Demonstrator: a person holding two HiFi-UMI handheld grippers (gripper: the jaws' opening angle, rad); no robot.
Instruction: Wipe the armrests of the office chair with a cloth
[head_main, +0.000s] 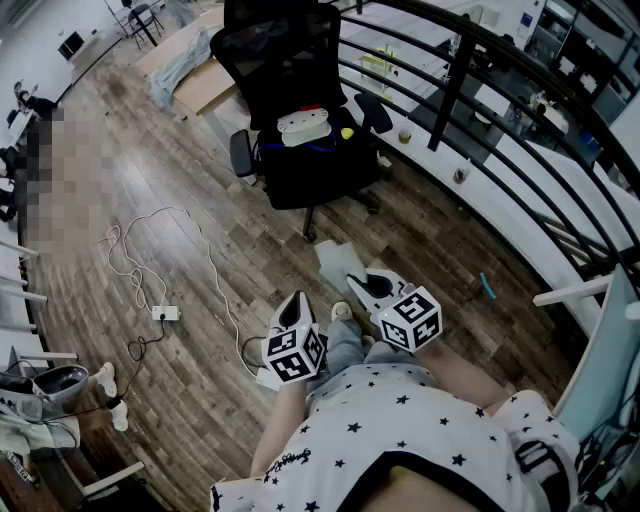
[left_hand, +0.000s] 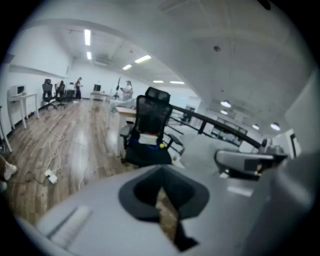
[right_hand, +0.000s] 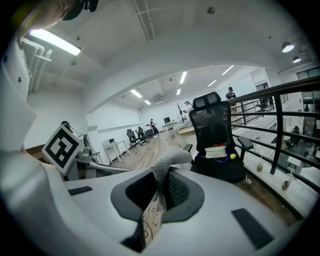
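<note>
The right tongs (right_hand: 159, 194) clench a grey cloth (right_hand: 165, 164), held low before the person. The left tongs (left_hand: 161, 186) are pressed together on nothing. The office chair (head_main: 300, 95) stands well apart at twelve o'clock, with its armrests (head_main: 243, 153) bare.

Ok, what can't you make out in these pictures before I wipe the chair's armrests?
Armrests of the office chair: too small in every view to show dust or marks.
White object on the seat: too small in the head view, blurred in the left gripper view; unidentifiable.
Cloth: its pinched part is hidden between the right gripper jaws in the right gripper view.
</note>
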